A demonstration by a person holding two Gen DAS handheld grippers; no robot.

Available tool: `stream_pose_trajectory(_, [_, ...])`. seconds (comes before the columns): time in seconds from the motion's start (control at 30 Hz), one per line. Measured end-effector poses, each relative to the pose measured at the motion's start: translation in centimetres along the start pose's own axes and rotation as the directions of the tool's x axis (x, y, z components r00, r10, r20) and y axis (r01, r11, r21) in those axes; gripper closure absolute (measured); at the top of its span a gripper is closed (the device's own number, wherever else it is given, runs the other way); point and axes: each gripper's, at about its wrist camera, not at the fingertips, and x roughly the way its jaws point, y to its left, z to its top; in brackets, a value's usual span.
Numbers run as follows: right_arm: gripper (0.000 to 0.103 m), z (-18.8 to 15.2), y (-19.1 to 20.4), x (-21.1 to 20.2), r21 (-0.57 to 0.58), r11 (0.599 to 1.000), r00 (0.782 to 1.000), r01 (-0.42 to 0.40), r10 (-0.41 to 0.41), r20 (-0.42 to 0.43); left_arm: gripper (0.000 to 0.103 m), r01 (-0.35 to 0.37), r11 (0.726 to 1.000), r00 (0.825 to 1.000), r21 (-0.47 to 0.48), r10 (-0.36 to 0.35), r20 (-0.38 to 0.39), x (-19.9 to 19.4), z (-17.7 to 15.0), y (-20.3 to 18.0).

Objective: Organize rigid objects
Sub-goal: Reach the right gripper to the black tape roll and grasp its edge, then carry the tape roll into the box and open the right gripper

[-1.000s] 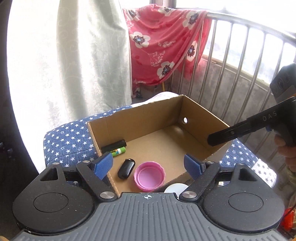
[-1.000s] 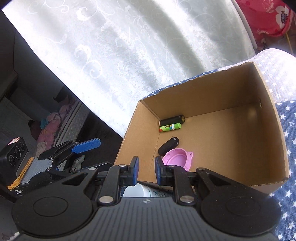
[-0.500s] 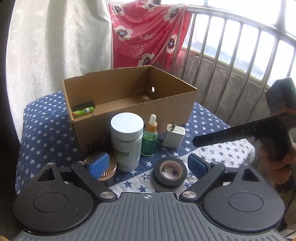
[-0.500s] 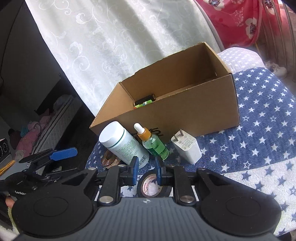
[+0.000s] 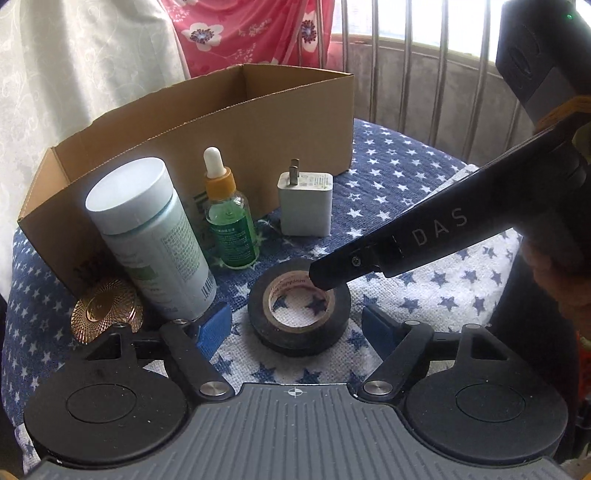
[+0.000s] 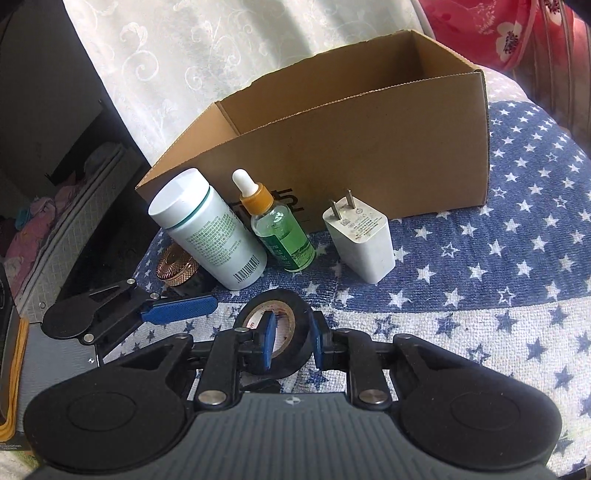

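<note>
A black tape roll (image 5: pixel 299 312) lies flat on the star-patterned cloth in front of the cardboard box (image 5: pixel 207 122). My left gripper (image 5: pixel 297 326) is open, one finger on each side of the roll, not touching it. My right gripper (image 6: pixel 290 341) has one finger inside the roll's hole and one outside, closing over its wall (image 6: pixel 295 306); whether it grips is unclear. A white bottle (image 5: pixel 147 236), a green dropper bottle (image 5: pixel 229 225), a white charger plug (image 5: pixel 304 206) and a copper lid (image 5: pixel 105 310) stand by the box (image 6: pixel 369 147).
The star cloth (image 6: pixel 498 258) covers a padded surface that drops off at left toward a dark floor (image 6: pixel 55 147). A white curtain (image 6: pixel 221 44), a red floral cloth (image 5: pixel 251 33) and a metal railing (image 5: pixel 424 55) stand behind the box.
Both grippers have dropped from over the box to the cloth in front of it. My right gripper, shut before, has parted its fingers over the tape roll's wall.
</note>
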Motion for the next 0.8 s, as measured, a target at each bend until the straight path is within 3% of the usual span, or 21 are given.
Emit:
stream_pose_trajectory(0.1, [0.080, 0.0, 0.0, 0.6, -0.020, 1.000, 1.000, 0.011, -0.011, -0.023, 0.030, 0.000, 1.000, 1.000, -0.007, -0.001, -0.009, 0.3, 0.0, 0.2])
stream_pose_trajectory(0.23, [0.067, -0.1, 0.0, 1.1, -0.042, 0.999, 0.999, 0.019, -0.020, -0.031, 0.036, 0.020, 0.999, 0.999, -0.031, -0.020, -0.024, 0.5, -0.1, 0.8])
stream_pose_trajectory(0.47, [0.068, -0.3, 0.1, 1.2, -0.063, 0.998, 0.999, 0.016, -0.018, -0.027, 0.037, 0.017, 0.999, 1.000, -0.029, -0.018, -0.011, -0.2, -0.7, 1.1])
stream_pose_trajectory(0.8, [0.080, -0.4, 1.2, -0.3, -0.087, 0.996, 0.999, 0.034, -0.033, 0.013, 0.038, 0.009, 0.999, 0.999, -0.037, -0.008, 0.033, -2.9, 0.0, 1.1])
